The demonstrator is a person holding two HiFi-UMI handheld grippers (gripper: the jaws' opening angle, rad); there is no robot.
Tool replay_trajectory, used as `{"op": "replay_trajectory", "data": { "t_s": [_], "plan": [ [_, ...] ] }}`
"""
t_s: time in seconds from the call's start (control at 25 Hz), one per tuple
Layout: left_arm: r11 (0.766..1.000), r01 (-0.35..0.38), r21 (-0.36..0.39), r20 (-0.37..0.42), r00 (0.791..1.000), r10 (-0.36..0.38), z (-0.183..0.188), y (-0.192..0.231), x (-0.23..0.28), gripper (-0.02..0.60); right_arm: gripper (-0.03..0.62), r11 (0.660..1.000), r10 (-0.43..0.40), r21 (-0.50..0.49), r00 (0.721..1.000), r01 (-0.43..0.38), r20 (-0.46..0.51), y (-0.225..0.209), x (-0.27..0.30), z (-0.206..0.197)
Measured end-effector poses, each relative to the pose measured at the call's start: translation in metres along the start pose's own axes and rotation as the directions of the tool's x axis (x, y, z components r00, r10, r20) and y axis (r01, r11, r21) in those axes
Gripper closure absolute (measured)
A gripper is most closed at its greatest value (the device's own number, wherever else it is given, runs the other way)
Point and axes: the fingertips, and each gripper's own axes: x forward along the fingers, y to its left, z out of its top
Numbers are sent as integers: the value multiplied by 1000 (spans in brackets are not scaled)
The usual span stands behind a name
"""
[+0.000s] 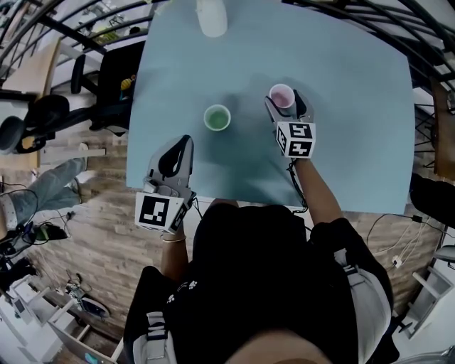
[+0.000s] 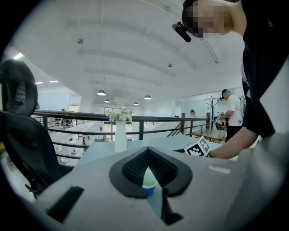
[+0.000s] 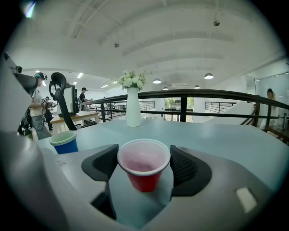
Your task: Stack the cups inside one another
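Observation:
A red cup stands upright on the light blue table, between the two jaws of my right gripper. In the right gripper view the red cup fills the gap; the pads flank its rim and do not squeeze it. A blue cup with a greenish inside stands to the left of it, alone. My left gripper hovers near the table's front edge, below and left of the blue cup, jaws together and empty. Through a slit in its jaws the blue cup shows ahead.
A white vase with flowers stands at the table's far edge. A black office chair is off the table's left side. A black railing runs behind the table. People stand at other desks farther back.

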Motion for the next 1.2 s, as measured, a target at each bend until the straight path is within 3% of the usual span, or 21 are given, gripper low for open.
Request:
{"op": "replay_trajectory", "data": {
  "t_s": [0.84, 1.2],
  "plan": [
    [1000, 31, -1, 72, 997, -31, 15, -21, 3, 594, 224, 1000, 26, -9, 999, -26, 31, 7, -55, 36],
    [1000, 9, -9, 101, 995, -8, 17, -18, -8, 594, 224, 996, 79, -36, 995, -77, 64, 29, -65, 53]
  ]
}}
